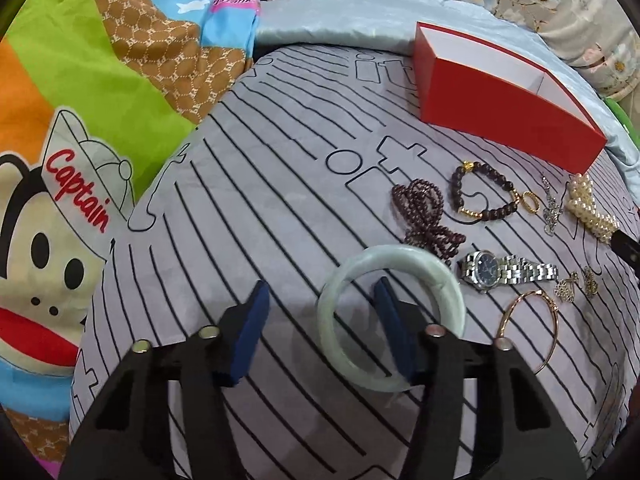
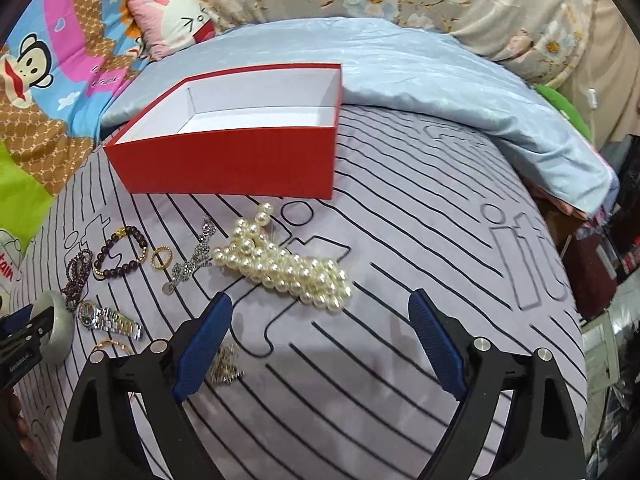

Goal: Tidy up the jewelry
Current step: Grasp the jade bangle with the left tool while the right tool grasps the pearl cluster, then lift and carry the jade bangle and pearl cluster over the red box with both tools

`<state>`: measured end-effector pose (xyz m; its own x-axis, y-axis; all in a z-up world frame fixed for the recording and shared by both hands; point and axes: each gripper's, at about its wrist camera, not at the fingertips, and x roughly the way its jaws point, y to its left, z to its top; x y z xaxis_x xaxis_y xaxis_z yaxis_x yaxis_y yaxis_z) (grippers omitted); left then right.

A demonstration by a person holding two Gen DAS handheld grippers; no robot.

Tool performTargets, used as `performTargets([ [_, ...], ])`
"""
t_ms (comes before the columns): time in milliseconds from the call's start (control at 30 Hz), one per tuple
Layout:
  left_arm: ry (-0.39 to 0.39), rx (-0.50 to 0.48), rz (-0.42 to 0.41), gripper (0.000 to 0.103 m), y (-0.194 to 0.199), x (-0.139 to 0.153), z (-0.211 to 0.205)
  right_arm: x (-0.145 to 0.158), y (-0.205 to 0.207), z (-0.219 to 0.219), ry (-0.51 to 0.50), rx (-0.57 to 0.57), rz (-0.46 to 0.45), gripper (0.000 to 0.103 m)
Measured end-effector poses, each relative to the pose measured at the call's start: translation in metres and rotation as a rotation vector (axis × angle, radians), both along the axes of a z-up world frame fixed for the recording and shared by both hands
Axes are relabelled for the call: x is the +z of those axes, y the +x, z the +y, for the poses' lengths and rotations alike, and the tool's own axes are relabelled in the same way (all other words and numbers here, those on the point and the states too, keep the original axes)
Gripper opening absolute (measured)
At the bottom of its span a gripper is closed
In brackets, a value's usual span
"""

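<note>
Left hand-held gripper point(image 1: 320, 334), part open: its right pad point(image 1: 394, 332) stands inside the pale green bangle point(image 1: 390, 322), which lies flat on the striped bed cover point(image 1: 248, 208); its left pad stands outside the ring. Whether the inner pad touches the ring cannot be told; the pads press on nothing.

Right hand-held gripper point(image 2: 320, 344), wide open and empty. The pearl strand point(image 2: 282, 264) lies just ahead of its fingertips, long axis slanting from far left to near right. A small gold ornament point(image 2: 226, 366) lies beside its left pad point(image 2: 202, 350).

The red box point(image 2: 240, 136), open side up, sits beyond the pearls, long axis running from near left to far right. The wristwatch point(image 1: 506, 270), band stretched rightward, lies right of the bangle.
</note>
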<state>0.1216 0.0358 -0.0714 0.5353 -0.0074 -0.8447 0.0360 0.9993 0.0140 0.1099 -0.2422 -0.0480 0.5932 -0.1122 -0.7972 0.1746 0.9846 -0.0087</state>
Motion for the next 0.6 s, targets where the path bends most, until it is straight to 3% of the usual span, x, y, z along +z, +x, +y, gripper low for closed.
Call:
performTargets([
  [167, -0.015, -0.030, 0.001, 0.027, 0.002, 0.001, -0.009, -0.008, 0.021, -0.001, 0.026, 0.083, 0.019, 0.086],
  [300, -0.020, -0.034, 0.002, 0.020, 0.001, 0.002, -0.012, -0.013, 0.034, 0.003, 0.030, 0.159, 0.044, 0.086],
  [567, -0.036, -0.043, 0.008, 0.016, 0.002, 0.003, -0.012, -0.018, 0.031, 0.003, 0.040, 0.172, 0.085, 0.043],
  [600, -0.039, -0.044, 0.009, 0.016, 0.002, 0.003, -0.013, -0.018, 0.028, 0.003, 0.051, 0.173, 0.085, 0.042],
])
